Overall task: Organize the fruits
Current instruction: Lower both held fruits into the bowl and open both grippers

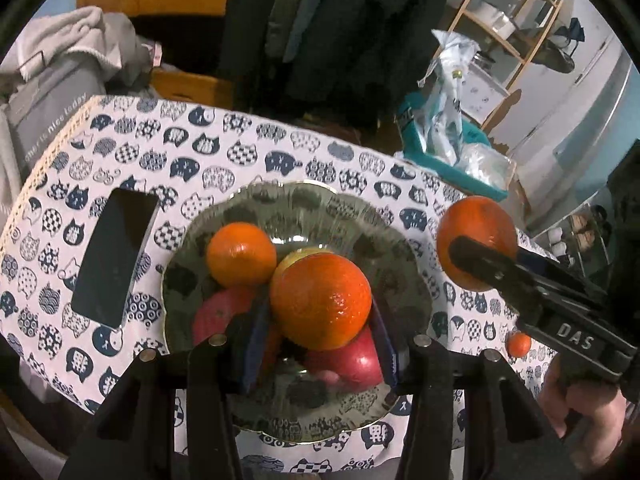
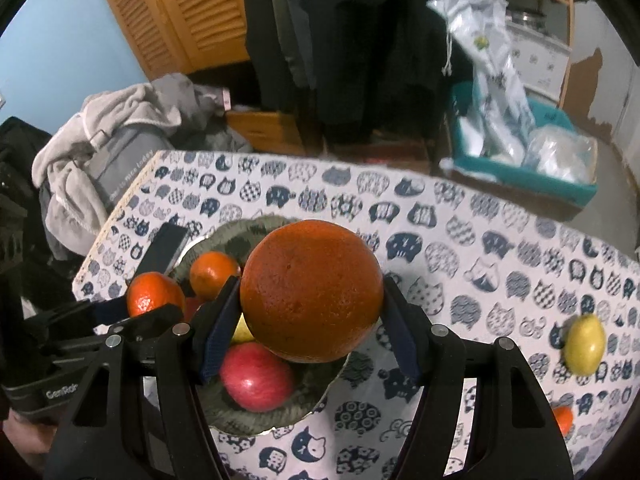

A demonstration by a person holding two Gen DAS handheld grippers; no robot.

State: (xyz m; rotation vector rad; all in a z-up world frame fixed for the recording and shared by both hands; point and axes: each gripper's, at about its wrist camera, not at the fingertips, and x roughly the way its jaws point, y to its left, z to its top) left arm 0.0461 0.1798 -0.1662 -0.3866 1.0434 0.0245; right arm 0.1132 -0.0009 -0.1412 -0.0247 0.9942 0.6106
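A glass plate [image 1: 392, 264] on the cat-print cloth holds a small orange [image 1: 241, 254], red apples [image 1: 352, 360] and a yellow fruit partly hidden. My left gripper [image 1: 316, 328] is shut on a large orange [image 1: 320, 300] and holds it over the plate. My right gripper [image 2: 310, 312] is shut on another large orange [image 2: 312, 290], above the plate's right rim [image 2: 320, 400]; it also shows in the left wrist view [image 1: 476, 242]. A yellow lemon [image 2: 584, 344] and a small orange [image 2: 563, 420] lie on the cloth to the right.
A black phone [image 1: 114, 258] lies left of the plate. A teal bin [image 2: 576, 188] with plastic bags stands beyond the table's far right edge. Grey clothes [image 2: 100, 152] are piled past the left corner.
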